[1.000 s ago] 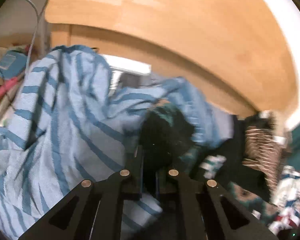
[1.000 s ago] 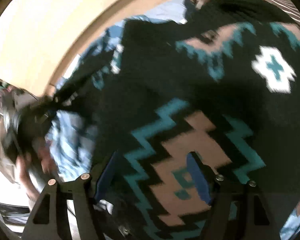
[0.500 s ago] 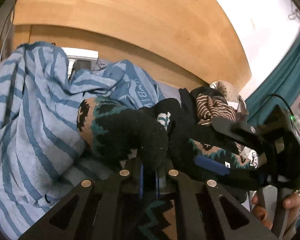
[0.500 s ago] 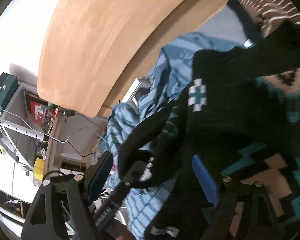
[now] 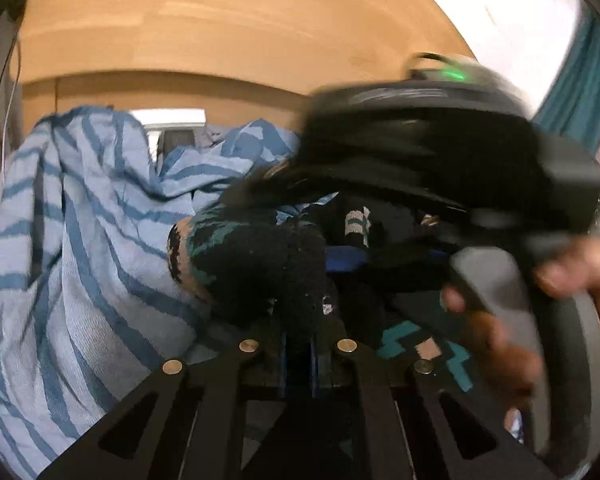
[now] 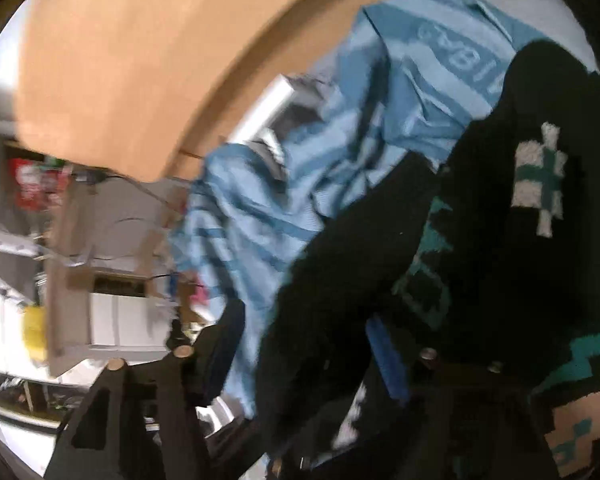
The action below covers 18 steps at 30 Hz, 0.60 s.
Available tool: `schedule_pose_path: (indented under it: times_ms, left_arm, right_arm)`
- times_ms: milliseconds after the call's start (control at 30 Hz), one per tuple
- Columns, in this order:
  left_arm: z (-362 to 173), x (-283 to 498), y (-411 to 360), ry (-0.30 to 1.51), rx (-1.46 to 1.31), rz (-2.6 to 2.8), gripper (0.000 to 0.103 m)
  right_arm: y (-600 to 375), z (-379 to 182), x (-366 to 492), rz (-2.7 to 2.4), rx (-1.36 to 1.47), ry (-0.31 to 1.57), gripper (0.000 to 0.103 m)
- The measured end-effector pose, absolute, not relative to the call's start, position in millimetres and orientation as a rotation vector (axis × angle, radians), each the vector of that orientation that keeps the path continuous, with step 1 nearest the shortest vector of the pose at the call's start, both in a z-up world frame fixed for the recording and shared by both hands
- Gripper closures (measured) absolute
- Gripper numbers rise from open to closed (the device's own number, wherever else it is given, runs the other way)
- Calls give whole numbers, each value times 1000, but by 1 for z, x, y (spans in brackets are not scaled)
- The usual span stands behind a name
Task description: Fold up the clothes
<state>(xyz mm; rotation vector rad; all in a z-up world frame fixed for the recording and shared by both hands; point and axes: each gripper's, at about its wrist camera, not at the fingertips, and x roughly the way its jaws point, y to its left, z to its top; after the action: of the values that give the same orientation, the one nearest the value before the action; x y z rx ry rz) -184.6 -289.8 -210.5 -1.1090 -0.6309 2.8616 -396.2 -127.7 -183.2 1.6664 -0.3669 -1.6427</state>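
Blue striped cloth (image 6: 340,160): woven lettering, mirrored, illegible.

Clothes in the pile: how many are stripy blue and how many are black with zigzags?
Blue striped cloth: 1
Black patterned sweater: 1
Total: 2 that these blurry views show.
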Motion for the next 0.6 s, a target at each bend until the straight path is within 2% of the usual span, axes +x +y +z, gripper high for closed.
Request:
schedule_pose_path:
  times_ms: [33,67,100,200,233,267,333,400,467,600]
  left_arm:
    - [-211,-184,-292,-649,-1104,2868,95]
    - [-211,-184,-295,-668,-1099,2875,95]
    - [-212,-184,-298,-686,-1094,2881,95]
    - [-211,-182,-310,-790,-1066,2901,93]
    - [-210,-182,-315,-823,-1055,2903,86]
    - [-209,-180,-318,-842,-1045,2902,69]
    - [-206,-178,-323,-866,-1028,2899,46]
    - [-207,-177,-326,-875,-1060,2899,44]
    - [-212,-179,-333,-927,-1118,2839,44]
    - [-243,-192,-347,-1167,-1286,2493,44]
  right_arm:
    - [-132,-188,-399,-1653,1692,-352,67]
    - [-137,-188,-400,-1670,1691,-317,82]
    - [-143,-182,-402,-1697,1672,-264,91]
    - [-161,-143,-406,-1774,1531,-131,93]
    - [-165,-124,-407,-1792,1462,-124,94]
    - [-169,-104,-407,-1820,1392,-99,94]
    - [-177,-63,-404,-1906,1252,-8,94]
    - [-179,-27,-402,-2006,1124,55,94]
    - [-171,1,-402,-2068,1026,27,94]
    - [-151,32,-399,-2174,924,-26,94]
